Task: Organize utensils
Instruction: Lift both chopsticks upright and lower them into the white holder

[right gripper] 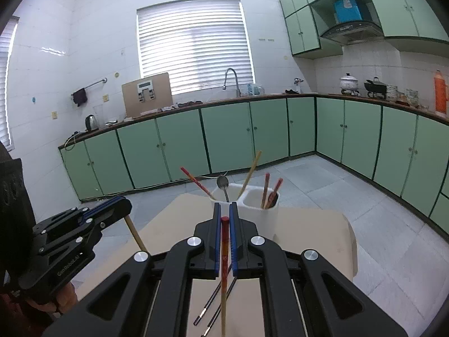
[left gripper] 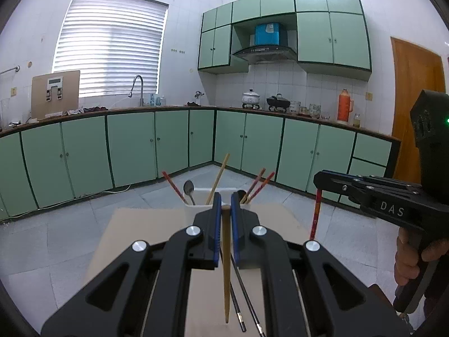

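My left gripper (left gripper: 225,210) is shut on a tan wooden chopstick (left gripper: 226,266) that hangs down above the table; it shows at the left of the right wrist view (right gripper: 135,233). My right gripper (right gripper: 224,219) is shut on a red chopstick (right gripper: 223,275), also seen in the left wrist view (left gripper: 315,213). A white two-compartment utensil holder (right gripper: 259,219) stands ahead on the table and holds several chopsticks and a metal spoon (right gripper: 223,184). Two black chopsticks (right gripper: 216,303) lie on the table below the grippers.
The beige table (right gripper: 317,238) ends just behind and right of the holder. Beyond it is tiled floor, then green cabinets (right gripper: 224,134) with a sink tap, pots and an orange thermos (left gripper: 345,105) on the counter.
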Demonstrator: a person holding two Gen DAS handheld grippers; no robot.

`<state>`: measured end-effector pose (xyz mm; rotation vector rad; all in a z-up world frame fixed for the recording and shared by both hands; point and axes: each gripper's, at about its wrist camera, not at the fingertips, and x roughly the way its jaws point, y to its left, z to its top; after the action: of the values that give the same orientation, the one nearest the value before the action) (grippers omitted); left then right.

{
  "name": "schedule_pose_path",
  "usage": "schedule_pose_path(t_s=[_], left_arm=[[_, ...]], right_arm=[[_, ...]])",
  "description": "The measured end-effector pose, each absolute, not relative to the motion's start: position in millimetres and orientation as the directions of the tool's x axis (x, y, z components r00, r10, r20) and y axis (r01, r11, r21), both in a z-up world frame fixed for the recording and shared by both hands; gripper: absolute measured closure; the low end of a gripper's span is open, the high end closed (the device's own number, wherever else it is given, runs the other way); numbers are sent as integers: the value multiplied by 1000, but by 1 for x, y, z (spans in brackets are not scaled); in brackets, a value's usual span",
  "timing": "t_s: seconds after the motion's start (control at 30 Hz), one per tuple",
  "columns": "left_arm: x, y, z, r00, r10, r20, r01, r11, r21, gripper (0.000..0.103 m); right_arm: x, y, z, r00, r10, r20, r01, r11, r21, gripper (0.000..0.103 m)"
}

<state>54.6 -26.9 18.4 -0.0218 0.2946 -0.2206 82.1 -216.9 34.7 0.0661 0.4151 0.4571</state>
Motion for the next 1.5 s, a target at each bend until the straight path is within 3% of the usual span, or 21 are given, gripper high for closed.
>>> schedule_pose_path(t_s=[0.37,0.87,1.2,1.5], left_arm=[[78,-27,63,959,-216,-181,215,976,-31,97],[167,-44,139,979,-200,-22,200,980,6,97],[234,-49,117,980,-180,-84,182,983,13,97],[276,-45,75,974,-158,-166,161,987,10,97]], right_arm=[[108,-212,86,837,467,-284,-453,884,115,97],[192,-200,138,875,443,-198,-434,897,89,97],[262,-196,125,873,431,-226,-414,902,122,97],[272,-203,98,870,427,-248,-408,904,127,97]])
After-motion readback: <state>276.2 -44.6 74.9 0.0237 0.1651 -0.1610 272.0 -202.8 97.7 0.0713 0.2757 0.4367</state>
